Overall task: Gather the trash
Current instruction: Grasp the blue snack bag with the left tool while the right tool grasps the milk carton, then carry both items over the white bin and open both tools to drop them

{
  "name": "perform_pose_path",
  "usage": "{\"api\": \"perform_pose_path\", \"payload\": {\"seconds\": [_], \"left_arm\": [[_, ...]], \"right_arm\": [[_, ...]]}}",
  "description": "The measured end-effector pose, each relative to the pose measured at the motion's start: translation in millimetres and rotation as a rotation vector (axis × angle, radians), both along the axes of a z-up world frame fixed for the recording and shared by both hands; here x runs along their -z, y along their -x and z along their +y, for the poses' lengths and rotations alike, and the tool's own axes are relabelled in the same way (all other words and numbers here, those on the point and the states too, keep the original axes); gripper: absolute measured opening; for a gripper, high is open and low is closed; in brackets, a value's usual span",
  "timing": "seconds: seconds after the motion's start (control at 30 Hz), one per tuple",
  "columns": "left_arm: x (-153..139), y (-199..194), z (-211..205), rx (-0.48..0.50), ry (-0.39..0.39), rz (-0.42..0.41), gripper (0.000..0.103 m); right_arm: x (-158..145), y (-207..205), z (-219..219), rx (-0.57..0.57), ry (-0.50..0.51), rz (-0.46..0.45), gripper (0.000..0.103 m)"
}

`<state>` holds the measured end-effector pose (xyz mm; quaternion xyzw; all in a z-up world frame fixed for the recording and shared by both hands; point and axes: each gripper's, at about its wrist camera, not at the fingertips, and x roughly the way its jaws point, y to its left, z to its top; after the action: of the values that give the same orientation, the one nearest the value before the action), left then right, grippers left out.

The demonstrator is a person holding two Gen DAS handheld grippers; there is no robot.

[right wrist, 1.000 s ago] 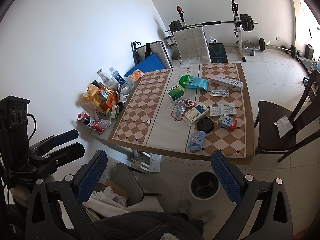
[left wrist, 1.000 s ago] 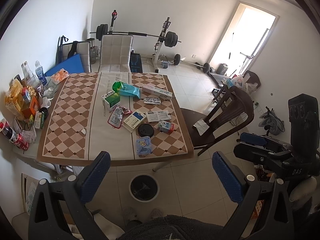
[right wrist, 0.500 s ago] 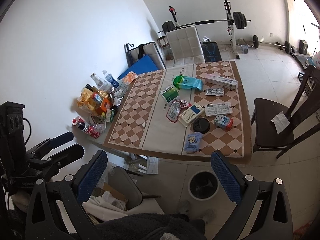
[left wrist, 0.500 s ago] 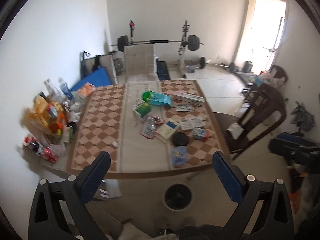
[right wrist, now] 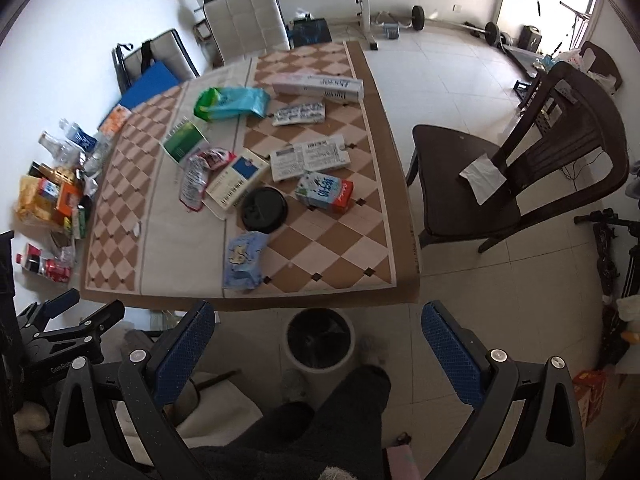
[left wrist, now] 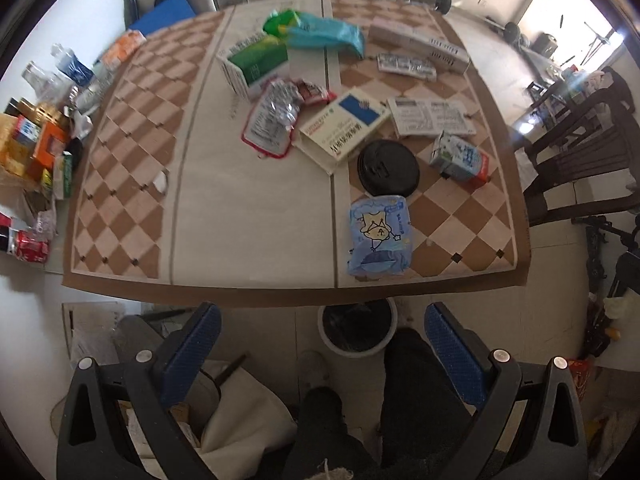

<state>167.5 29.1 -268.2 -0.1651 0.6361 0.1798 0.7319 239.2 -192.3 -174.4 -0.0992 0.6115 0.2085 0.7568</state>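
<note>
Trash (left wrist: 379, 237) lies on the table (left wrist: 248, 216) beyond both spread, empty grippers (left wrist: 322, 338) (right wrist: 318, 336).

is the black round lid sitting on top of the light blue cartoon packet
No, the black round lid lies flat on the table just beyond the light blue cartoon packet, not on top of it.

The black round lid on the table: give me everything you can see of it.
The black round lid looks like plastic, a flat disc with a raised rim and moulded detail on top. It lies flat on the checked cloth, near the table's front right. The white and blue box touches or slightly overlaps its left edge; the light blue packet lies just in front. Neither tool touches it.
</note>
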Motion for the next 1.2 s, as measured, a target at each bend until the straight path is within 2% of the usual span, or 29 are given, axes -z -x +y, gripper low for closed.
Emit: {"api": "perform_pose_path", "payload": {"seconds": [0.17,0.27,0.37,0.5,0.57,0.63,0.67,0.7,0.83,0.93,1.07,1.2], "left_arm": [[81.4,-57.0,-2.1,-0.07,0.111,0.136,0.099],[112.0,-80.8,4.5,-0.143,0.148,0.182,0.095],[127.8,-94.3,9.2,-0.202,0.17,0.202,0.095],[134.4,-96.4,11.4,-0.272,0.199,0.217,0.066],[132.7,-93.4,10.3,-0.3,0.205,0.21,0.056],[128.7,-87.5,8.7,-0.316,0.195,0.198,0.045],[126.6,-84.2,6.6,-0.323,0.183,0.197,0.043],[123.5,-80.4,5.4,-0.333,0.17,0.195,0.042],[113.0,-58.9,-2.3,-0.363,0.122,0.17,0.039],[105.5,-37.1,-16.1,-0.381,0.105,0.137,0.039],[86.3,-3.0,-36.4,-0.394,0.09,0.077,0.039],[60.7,49.0,-66.4,-0.425,0.105,-0.004,0.039]], "right_arm": [[88.8,-81.7,28.1,-0.145,0.112,0.065,0.103],[138.4,-122.0,60.1,-0.279,0.178,0.093,0.103],[176.6,-145.7,93.0,-0.42,0.232,0.106,0.103],[223.4,-157.6,131.3,-0.595,0.308,0.117,0.103],[239.0,-156.3,144.4,-0.66,0.334,0.118,0.099],[248.8,-154.7,152.8,-0.695,0.344,0.125,0.079],[252.7,-155.8,156.1,-0.7,0.342,0.132,0.074],[255.0,-155.5,157.7,-0.7,0.334,0.14,0.064],[258.0,-150.0,158.7,-0.682,0.296,0.133,0.061],[248.7,-139.8,143.9,-0.658,0.262,0.134,0.059],[236.1,-124.0,117.9,-0.596,0.202,0.162,0.058],[215.8,-93.4,82.3,-0.535,0.13,0.184,0.057]]}}
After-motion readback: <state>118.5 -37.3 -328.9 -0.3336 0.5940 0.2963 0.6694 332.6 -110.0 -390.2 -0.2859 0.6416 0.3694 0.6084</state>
